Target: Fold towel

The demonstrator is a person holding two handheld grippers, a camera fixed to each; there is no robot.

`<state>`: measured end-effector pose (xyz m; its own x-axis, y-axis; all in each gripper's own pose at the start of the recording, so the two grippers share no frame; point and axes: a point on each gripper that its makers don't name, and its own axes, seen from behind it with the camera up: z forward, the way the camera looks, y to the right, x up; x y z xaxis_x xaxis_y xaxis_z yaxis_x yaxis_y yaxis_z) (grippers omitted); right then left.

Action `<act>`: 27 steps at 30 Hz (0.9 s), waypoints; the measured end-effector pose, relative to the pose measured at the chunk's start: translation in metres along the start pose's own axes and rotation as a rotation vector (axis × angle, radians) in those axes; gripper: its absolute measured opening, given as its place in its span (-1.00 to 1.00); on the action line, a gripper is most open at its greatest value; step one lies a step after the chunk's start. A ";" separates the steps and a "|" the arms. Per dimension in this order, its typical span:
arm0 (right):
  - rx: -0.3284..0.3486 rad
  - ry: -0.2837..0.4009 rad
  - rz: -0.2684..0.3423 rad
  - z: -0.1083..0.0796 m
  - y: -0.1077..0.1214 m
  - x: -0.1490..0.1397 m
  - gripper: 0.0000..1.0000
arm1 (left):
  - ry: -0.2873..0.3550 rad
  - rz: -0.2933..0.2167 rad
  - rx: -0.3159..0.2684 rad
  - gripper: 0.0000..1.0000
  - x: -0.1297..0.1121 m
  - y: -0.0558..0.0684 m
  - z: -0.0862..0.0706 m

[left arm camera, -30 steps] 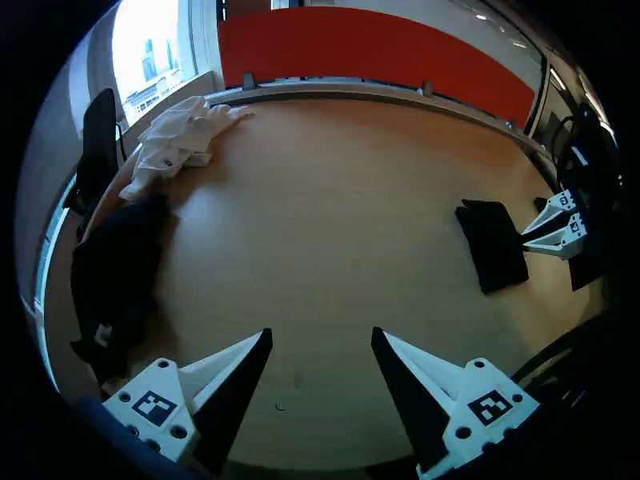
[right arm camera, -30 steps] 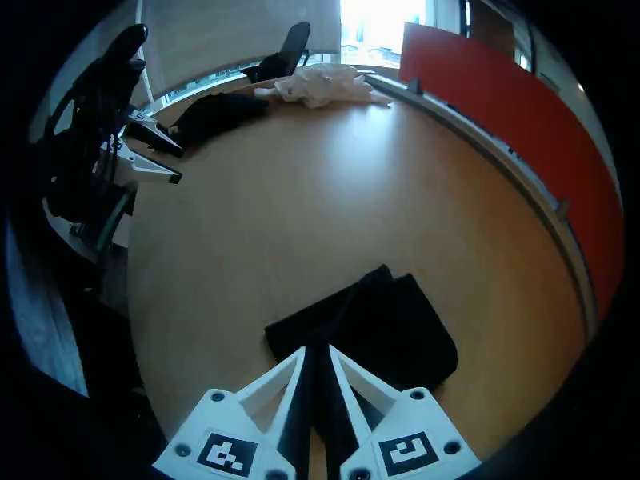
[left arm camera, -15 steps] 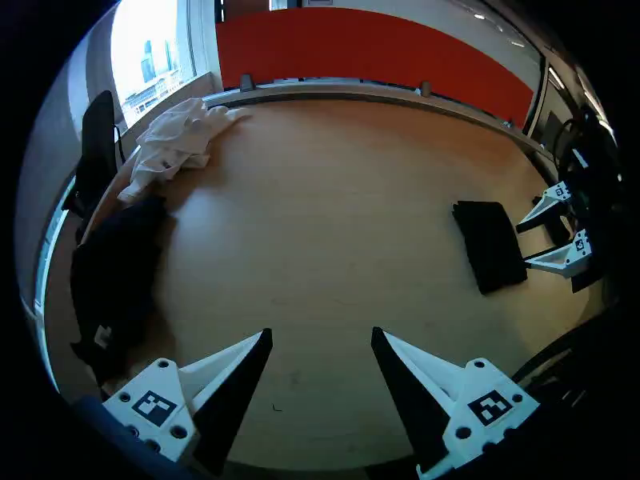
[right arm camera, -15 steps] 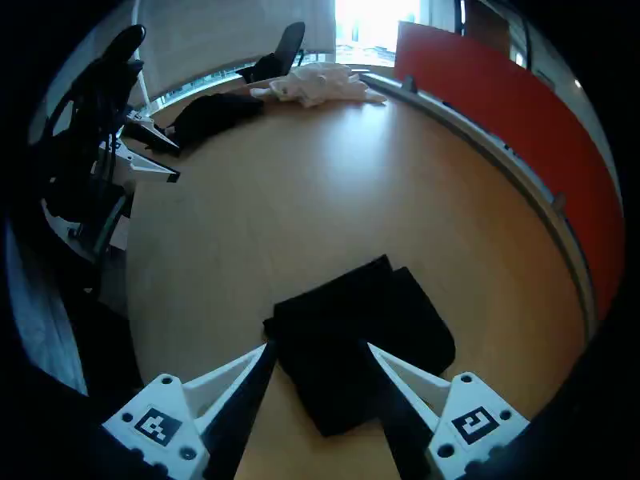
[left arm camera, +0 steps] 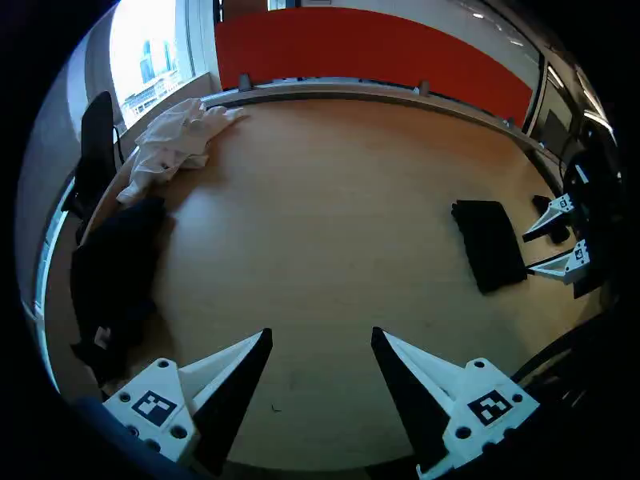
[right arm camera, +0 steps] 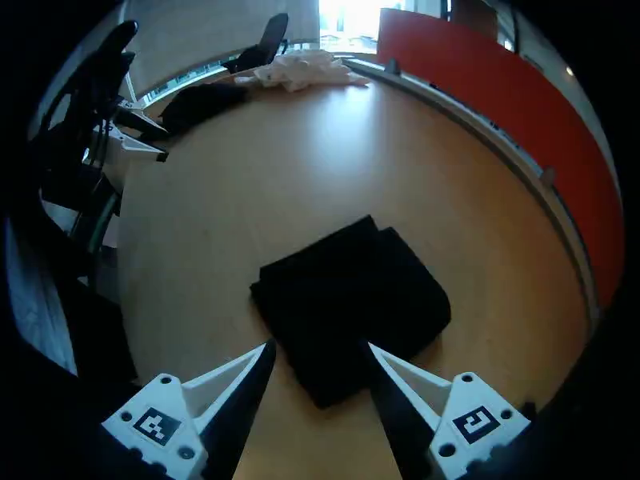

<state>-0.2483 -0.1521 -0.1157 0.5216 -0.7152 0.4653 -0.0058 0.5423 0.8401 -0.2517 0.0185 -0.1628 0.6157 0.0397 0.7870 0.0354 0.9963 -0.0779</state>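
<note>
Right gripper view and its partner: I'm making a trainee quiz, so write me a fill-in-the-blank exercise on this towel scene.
The folded towel is ____ in colour. It lies on a ____ table. The right claw has its jaws ____. The left claw grips ____.
Missing: black; wooden; open; nothing.

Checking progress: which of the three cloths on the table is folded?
The black towel just ahead of the right gripper, a flat rectangle; the white cloth and dark cloth lie bunched.

Wooden table (left arm camera: 320,200): folded black towel (right arm camera: 352,312), white cloth (left arm camera: 172,144), dark garment (left arm camera: 112,272).
</note>
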 end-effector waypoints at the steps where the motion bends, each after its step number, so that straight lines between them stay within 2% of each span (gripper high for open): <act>1: -0.002 -0.004 0.004 -0.001 0.001 -0.003 0.58 | 0.000 0.000 -0.001 0.84 0.000 0.000 0.000; 20: -0.018 -0.065 0.066 0.000 -0.001 -0.055 0.58 | 0.001 0.018 -0.005 0.84 0.002 0.005 0.001; 23: -0.018 -0.074 0.071 0.000 -0.001 -0.060 0.51 | 0.000 0.017 -0.006 0.83 0.001 0.006 0.001; 27: -0.017 -0.087 0.080 0.002 -0.001 -0.066 0.32 | -0.001 0.016 -0.008 0.84 0.000 0.007 0.001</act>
<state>-0.2840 -0.1063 -0.1462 0.4443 -0.7045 0.5534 -0.0299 0.6058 0.7951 -0.2524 0.0260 -0.1625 0.6156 0.0553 0.7861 0.0322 0.9949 -0.0952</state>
